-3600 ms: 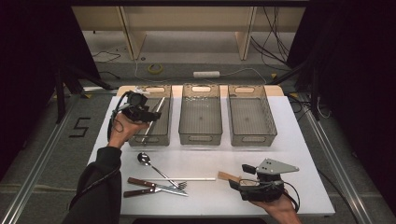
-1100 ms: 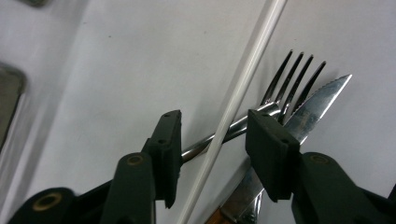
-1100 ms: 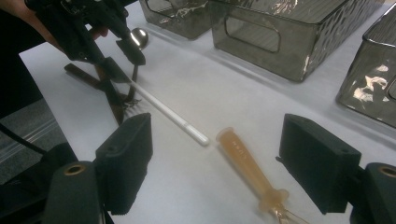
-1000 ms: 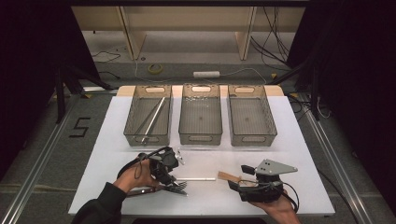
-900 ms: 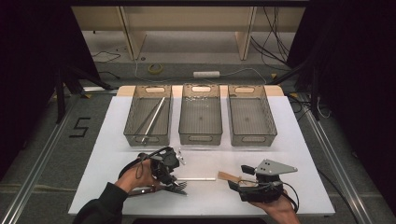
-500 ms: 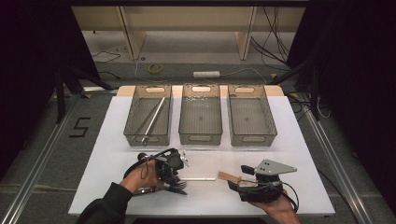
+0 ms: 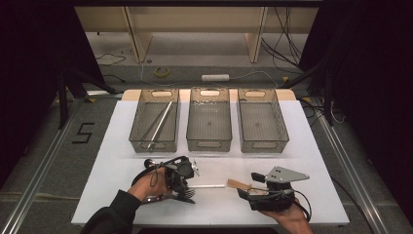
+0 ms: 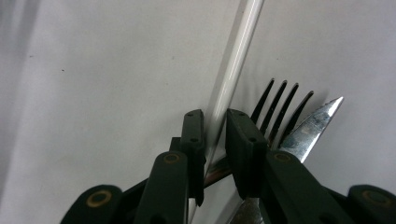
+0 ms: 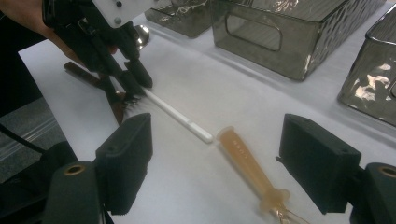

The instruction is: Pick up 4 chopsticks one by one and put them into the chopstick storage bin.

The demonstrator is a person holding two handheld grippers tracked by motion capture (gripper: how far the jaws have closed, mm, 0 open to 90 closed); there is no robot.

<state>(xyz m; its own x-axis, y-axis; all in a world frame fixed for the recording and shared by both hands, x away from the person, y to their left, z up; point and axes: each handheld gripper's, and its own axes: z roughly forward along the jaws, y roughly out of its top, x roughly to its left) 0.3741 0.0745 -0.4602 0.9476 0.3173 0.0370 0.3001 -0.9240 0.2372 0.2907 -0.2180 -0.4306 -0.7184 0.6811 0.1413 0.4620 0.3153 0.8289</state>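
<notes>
Sorting is partly done: one utensil is lying in the bin (image 7: 155, 122) at eleven o'clock. Left tool (image 8: 215, 135), jaws just closing, is pinching the white stick (image 8: 233, 65) at six o'clock on the bench (image 7: 316, 146); right tool (image 9: 215, 161) is gaping, empty.

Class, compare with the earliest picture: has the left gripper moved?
Yes. The left gripper has come from the left bin to the table's near edge, its jaws just closing around the white stick.
</notes>
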